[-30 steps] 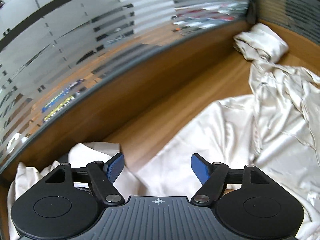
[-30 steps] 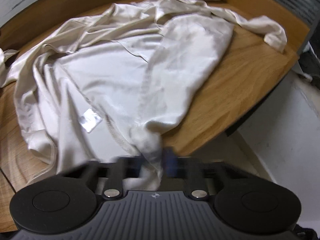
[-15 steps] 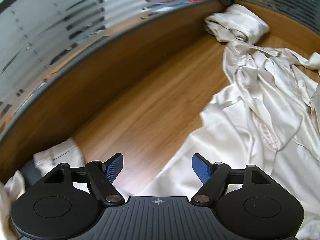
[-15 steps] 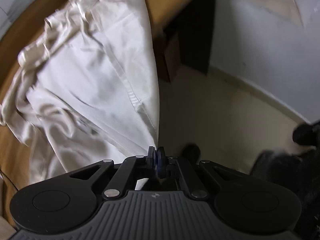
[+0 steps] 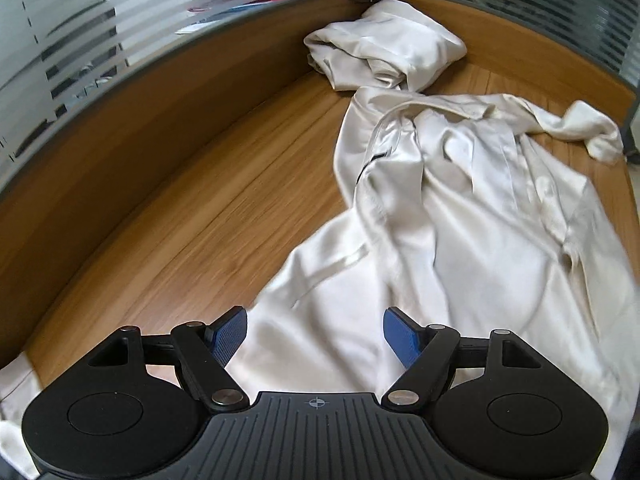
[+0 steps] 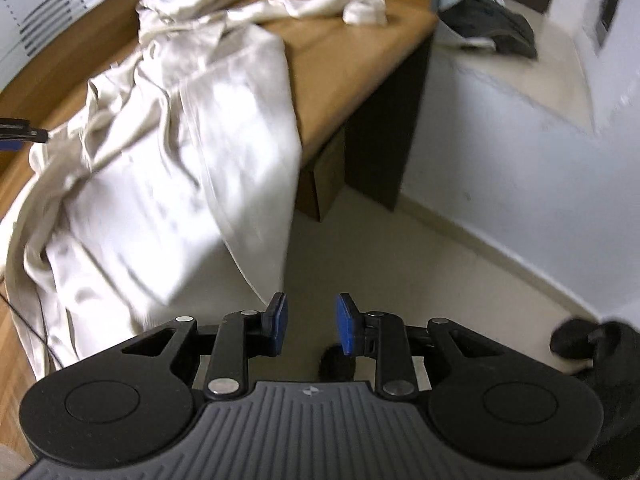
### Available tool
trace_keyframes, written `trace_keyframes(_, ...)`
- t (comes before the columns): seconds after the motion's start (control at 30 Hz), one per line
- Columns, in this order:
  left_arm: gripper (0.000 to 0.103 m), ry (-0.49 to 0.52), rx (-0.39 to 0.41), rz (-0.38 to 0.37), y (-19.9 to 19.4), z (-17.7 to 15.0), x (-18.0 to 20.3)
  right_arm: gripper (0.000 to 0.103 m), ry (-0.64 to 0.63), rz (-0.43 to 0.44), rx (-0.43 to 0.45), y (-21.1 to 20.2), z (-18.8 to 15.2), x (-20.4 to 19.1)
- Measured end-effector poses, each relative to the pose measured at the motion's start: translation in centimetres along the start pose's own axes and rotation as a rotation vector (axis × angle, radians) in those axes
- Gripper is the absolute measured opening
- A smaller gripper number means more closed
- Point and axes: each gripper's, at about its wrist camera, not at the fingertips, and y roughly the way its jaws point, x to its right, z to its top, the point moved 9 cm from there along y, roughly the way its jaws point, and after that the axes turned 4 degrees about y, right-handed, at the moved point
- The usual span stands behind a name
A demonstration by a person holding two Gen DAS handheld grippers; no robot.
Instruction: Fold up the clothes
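A cream satin garment (image 5: 460, 240) lies crumpled across the wooden bench (image 5: 200, 200), filling the right half of the left wrist view, with a second bundle of the same cloth (image 5: 384, 52) bunched at the top centre near the bench's back corner. In the right wrist view the garment's lower part (image 6: 192, 184) hangs over the bench edge toward the pale floor (image 6: 400, 264). The left hand-held gripper (image 5: 315, 332) is spread wide just above the cloth's near edge, pinching nothing. The right hand-held gripper (image 6: 308, 322) has just been opening; its blue pads stand partly apart with only floor between them, the fabric hanging just to their left. The step in hand looks like taking fresh holds to spread the garment flat before any fold. To do that well, each gripper should probably catch a single layer at a hem or corner, since satin slips easily, and the overhanging part should be drawn back onto the bench.
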Motion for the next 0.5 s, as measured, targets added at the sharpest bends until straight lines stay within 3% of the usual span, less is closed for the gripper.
trace_keyframes(0.13, 0.075, -0.026, -0.003, 0.002, 2.3, 2.5, 0.3, 0.033, -0.053, 0.031, 0.015, 1.3, 4.3, -0.7)
trace_keyframes(0.37, 0.071, 0.003, -0.028, 0.007, 6.5, 6.1, 1.3, 0.060, -0.178, 0.101, 0.023, 5.3, 11.3, -4.8)
trace_keyframes(0.5, 0.071, 0.013, -0.045, 0.012, 8.3, 7.2, 2.0, 0.066, -0.242, 0.140, 0.034, 8.1, 14.8, -8.2)
